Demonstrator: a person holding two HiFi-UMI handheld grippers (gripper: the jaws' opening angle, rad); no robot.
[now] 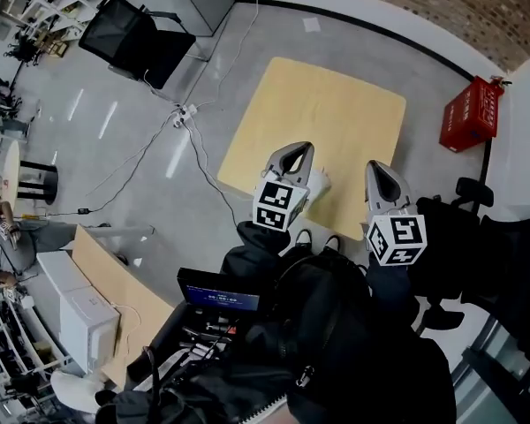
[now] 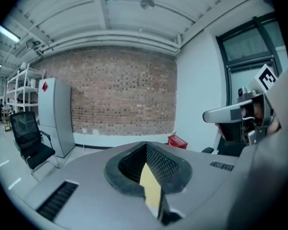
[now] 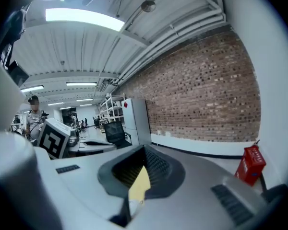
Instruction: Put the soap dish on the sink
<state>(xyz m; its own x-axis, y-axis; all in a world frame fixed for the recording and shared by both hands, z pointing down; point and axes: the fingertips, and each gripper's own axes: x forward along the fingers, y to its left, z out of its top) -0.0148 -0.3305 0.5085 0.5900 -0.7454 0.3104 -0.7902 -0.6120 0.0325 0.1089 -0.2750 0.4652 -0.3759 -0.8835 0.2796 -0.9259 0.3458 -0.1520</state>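
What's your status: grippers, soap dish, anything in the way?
Left gripper shut, empty. Right gripper shut, empty. Both above the table. Soap dish and sink not in view. Nothing blocking seen.

No legible text found. The red box (image 1: 471,113) beyond the right fingers (image 1: 384,184) carries white print, too small to read. The laptop screen (image 1: 219,295) behind the left fingers (image 1: 293,159) is unreadable. The square coded markers (image 1: 277,205) bear no characters. The red diamond sign (image 2: 44,86) on the grey cabinet (image 2: 55,123) is indistinct.

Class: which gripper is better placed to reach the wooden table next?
Left, probably: the left gripper hangs further in over the table; the right gripper is by its edge. Both shut, empty.
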